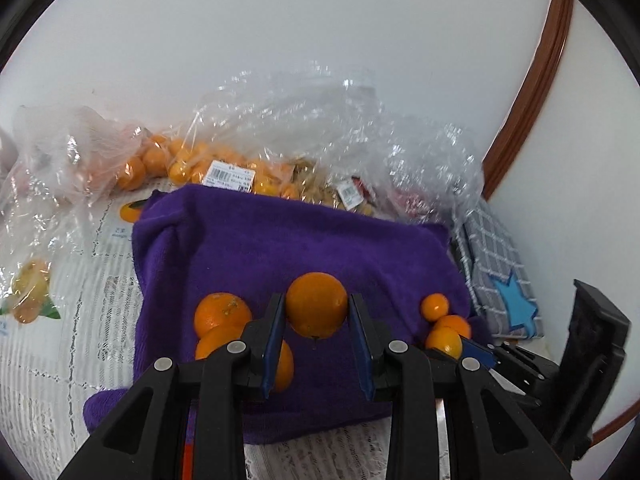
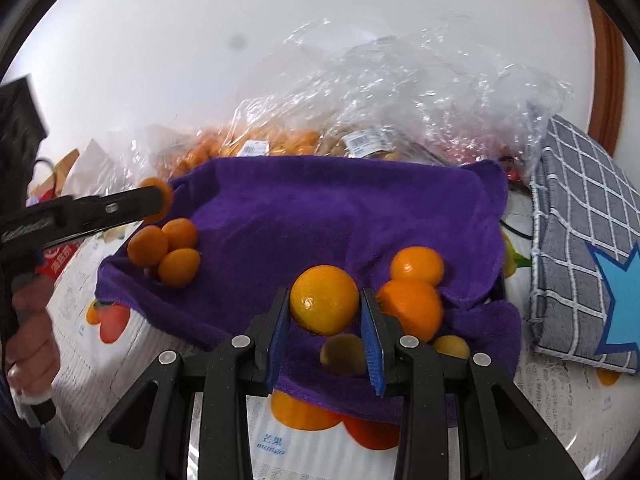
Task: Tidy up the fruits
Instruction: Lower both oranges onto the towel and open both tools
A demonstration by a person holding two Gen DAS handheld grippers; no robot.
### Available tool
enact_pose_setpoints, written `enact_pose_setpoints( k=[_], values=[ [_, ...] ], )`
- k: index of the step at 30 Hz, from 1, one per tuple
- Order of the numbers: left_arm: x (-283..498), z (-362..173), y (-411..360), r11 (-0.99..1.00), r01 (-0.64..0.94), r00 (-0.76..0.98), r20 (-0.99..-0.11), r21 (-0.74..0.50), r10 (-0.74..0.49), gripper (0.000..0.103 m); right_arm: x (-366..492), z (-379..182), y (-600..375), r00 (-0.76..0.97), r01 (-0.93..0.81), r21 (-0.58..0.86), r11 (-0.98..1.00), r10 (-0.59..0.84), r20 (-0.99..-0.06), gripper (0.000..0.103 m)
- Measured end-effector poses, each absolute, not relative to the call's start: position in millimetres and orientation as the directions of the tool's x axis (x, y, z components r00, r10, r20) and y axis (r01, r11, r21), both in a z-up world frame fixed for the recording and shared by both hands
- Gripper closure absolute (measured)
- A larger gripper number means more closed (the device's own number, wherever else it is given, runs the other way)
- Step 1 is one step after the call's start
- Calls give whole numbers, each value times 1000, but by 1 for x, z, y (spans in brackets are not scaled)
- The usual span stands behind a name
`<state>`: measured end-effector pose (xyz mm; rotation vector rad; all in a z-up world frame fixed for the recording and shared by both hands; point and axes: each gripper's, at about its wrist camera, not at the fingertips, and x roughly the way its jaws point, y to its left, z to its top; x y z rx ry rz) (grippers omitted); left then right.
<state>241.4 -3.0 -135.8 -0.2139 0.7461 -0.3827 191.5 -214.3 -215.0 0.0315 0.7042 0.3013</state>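
A purple towel (image 1: 280, 248) lies on the table and also shows in the right wrist view (image 2: 320, 208). My left gripper (image 1: 317, 320) is shut on an orange (image 1: 317, 305) just above the towel. Oranges (image 1: 222, 314) sit at its left, small ones (image 1: 435, 306) at its right. My right gripper (image 2: 324, 316) is shut on an orange (image 2: 324, 299) above the towel. Two oranges (image 2: 416, 266) lie right of it, three oranges (image 2: 178, 266) at the towel's left. A small fruit (image 2: 342, 352) lies under the jaws. The left gripper (image 2: 160, 200) reaches in from the left.
Clear plastic bags (image 1: 224, 168) of small oranges lie behind the towel, also in the right wrist view (image 2: 360, 104). A grey checked cloth (image 2: 580, 240) with a blue star lies at the right. A lace tablecloth (image 1: 48, 352) with printed fruit covers the table. A white wall is behind.
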Motion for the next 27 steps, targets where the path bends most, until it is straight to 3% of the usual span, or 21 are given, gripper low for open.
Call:
enact_pose_setpoints(
  k=[11, 27],
  values=[
    [257, -147, -25, 944, 248, 643, -692, -219, -329, 73, 194, -220, -212, 703, -262, 127, 957, 279, -654, 69],
    [259, -158, -37, 951, 273, 618, -731, -149, -292, 73, 196, -223, -208, 711, -251, 103, 962, 256, -655, 69]
  ],
)
